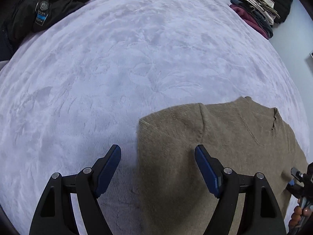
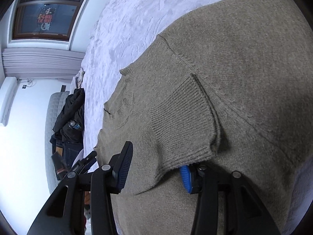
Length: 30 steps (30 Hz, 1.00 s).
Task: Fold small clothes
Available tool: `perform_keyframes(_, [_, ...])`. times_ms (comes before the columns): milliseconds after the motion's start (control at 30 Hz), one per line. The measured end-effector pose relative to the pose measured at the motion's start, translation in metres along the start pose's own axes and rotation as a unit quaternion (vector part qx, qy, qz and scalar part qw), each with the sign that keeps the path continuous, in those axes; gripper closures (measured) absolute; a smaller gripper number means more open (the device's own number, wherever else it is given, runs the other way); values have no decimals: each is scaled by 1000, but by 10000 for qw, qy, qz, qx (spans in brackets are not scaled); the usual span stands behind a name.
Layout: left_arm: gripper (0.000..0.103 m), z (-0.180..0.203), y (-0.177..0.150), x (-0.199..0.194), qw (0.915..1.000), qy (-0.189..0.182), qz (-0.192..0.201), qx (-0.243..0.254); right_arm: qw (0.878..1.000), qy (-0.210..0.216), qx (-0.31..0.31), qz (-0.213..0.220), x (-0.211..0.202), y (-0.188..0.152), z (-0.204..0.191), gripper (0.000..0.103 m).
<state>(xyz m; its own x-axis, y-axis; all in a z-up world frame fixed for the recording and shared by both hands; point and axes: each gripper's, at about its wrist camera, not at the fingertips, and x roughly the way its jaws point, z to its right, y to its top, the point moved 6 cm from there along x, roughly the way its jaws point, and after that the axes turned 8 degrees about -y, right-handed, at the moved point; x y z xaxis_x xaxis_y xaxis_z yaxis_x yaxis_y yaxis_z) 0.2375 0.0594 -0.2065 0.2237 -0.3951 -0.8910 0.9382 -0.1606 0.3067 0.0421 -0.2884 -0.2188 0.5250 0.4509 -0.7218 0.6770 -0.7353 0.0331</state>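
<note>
I see the sweater cut off by my left view's lower edge, its ribbed cuff hiding one fingertip of the right hand-held gripper, and the window poster's lettering too blurred to read.

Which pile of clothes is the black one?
The black pile lies at the far left corner of the bed. The other pile, at the far right corner, is a stack of red, blue and cream clothes. The brown sweater lies flat, alone.

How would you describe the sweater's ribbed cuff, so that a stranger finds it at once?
A pale lilac bedspread covers the bed, and a brown sweater lies flat on it. Its sleeve is folded across the body; the cuff is the ribbed end, unlike the smooth knit around it.
</note>
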Motion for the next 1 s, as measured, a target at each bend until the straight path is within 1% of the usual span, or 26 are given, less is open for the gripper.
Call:
perform_keyframes(67, [25,-5,2,10,9997,-150,-135,-140,10000,47,-64,-21,2,1,-2,54])
perform_keyframes(133, [56,-2,2,15,9996,-161,-195,-88,9999,54,-81,-41,7,2,-5,54])
perform_keyframes(167, [79,0,1,18,9996,-120,-268,-29,10000,60,-46,-59,9,3,-6,55])
perform_keyframes(200, [89,3,1,19,9996,-128,-265,0,9999,98,3,-94,12,5,-7,59])
perform_keyframes(233, [94,5,1,17,9997,-127,-211,30,9998,120,32,-124,14,7,-10,89])
perform_keyframes(267, [94,7,2,14,9998,-107,-136,64,9999,31,-29,-152,17,10,-13,96])
perform_keyframes(333, [94,5,3,6,9999,-169,31,5,9995,-77,-309,-50,15,16,-28,96])
perform_keyframes(433, [94,-9,4,-1,9981,-514,184,-294,9942,304,-985,314,-5,29,-71,96])
perform_keyframes(500, [94,-17,3,2,9976,-556,191,-357,9879,436,-1392,528,-17,35,-91,96])
perform_keyframes(567, [94,-21,2,8,9971,-589,219,-421,9861,289,-1521,598,-17,42,-89,96])
perform_keyframes(600, [94,-22,1,10,9965,-636,250,-491,9870,211,-1485,576,-13,44,-83,96])
perform_keyframes(633, [93,-24,1,11,9954,-707,275,-578,9882,46,-1438,532,-7,46,-70,96])
perform_keyframes(667, [91,-27,0,11,9943,-757,293,-686,9891,-91,-1390,478,-1,46,-58,96])
perform_keyframes(700, [86,-29,0,11,9937,-764,286,-772,9907,-177,-1297,358,6,44,-44,96])
perform_keyframes(733, [85,-30,-1,9,9936,-740,275,-804,9928,-279,-1155,172,14,41,-30,91])
perform_keyframes(767, [78,-31,-2,6,9940,-702,256,-796,9940,-517,-962,-8,22,36,-13,92])
perform_keyframes(800, [63,-32,-3,1,9952,-555,262,-762,9954,-532,-801,-41,23,31,-1,93])
perform_keyframes(833, [54,-33,-4,-6,9961,-386,307,-731,9968,-425,-678,47,17,29,3,91])
perform_keyframes(867, [42,-34,-4,-15,9964,-241,404,-701,9971,-457,-596,110,12,28,6,87])
perform_keyframes(900, [42,-33,-5,-26,9964,-175,516,-655,9971,-516,-530,170,5,28,8,84])
perform_keyframes(933, [42,-33,-8,-34,9965,-172,534,-620,9968,-589,-495,234,-1,26,8,79])
perform_keyframes(1000, [42,-25,-17,-49,9972,-167,515,-518,9955,-747,-490,312,-12,24,8,77])
